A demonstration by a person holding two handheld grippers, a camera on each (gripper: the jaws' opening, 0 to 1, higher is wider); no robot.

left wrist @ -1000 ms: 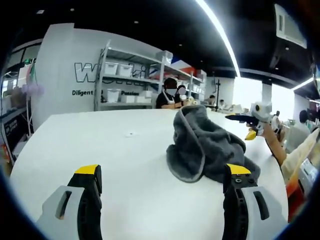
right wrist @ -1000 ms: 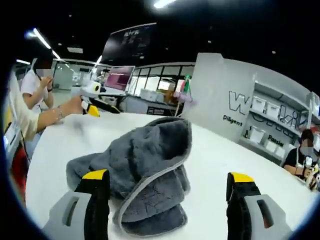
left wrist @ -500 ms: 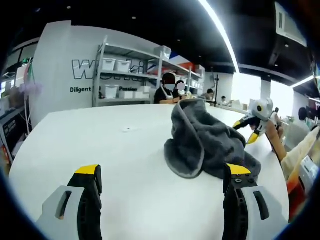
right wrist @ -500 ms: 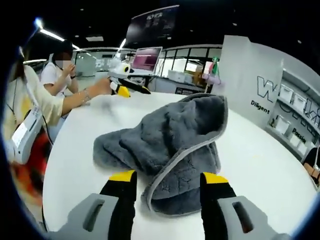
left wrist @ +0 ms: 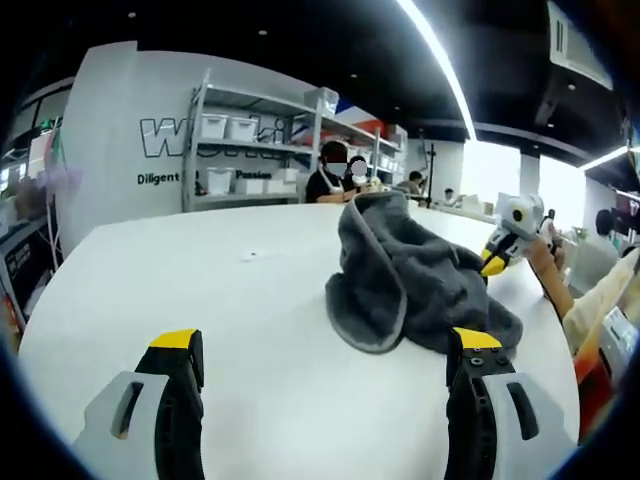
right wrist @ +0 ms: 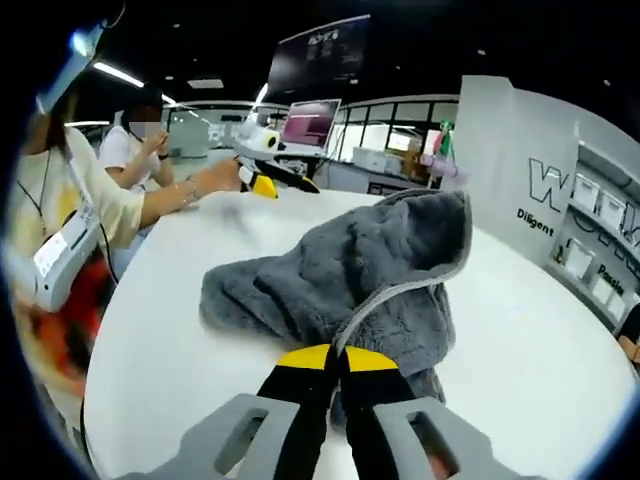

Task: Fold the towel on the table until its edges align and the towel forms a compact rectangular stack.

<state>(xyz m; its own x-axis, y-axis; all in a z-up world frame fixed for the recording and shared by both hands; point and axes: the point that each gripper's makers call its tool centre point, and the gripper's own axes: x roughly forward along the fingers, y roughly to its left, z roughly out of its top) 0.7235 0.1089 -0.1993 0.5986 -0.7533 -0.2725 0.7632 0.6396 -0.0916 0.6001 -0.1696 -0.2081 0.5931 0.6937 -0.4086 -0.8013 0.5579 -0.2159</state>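
Observation:
A grey fluffy towel (left wrist: 410,280) with a lighter hem lies crumpled in a heap on the white round table (left wrist: 200,280). One part of it stands up in a peak. My left gripper (left wrist: 327,342) is open, low over the table just short of the heap, its yellow-tipped fingers (left wrist: 178,342) wide apart and holding nothing. In the right gripper view the towel (right wrist: 340,270) is close, and my right gripper (right wrist: 335,358) is shut on the pale hem where it runs down the near side of the heap.
A person's hand holds another white and yellow gripper (left wrist: 505,232) just beyond the towel; it appears as the far gripper (right wrist: 265,160) in the right gripper view. A seated person (right wrist: 60,230) is at the table edge. Shelves (left wrist: 260,150) stand behind.
My right gripper's jaws went from wide apart to together on the towel's hem as it came closer. The left gripper stayed open and nearly still. The far hand-held gripper drifted toward the towel.

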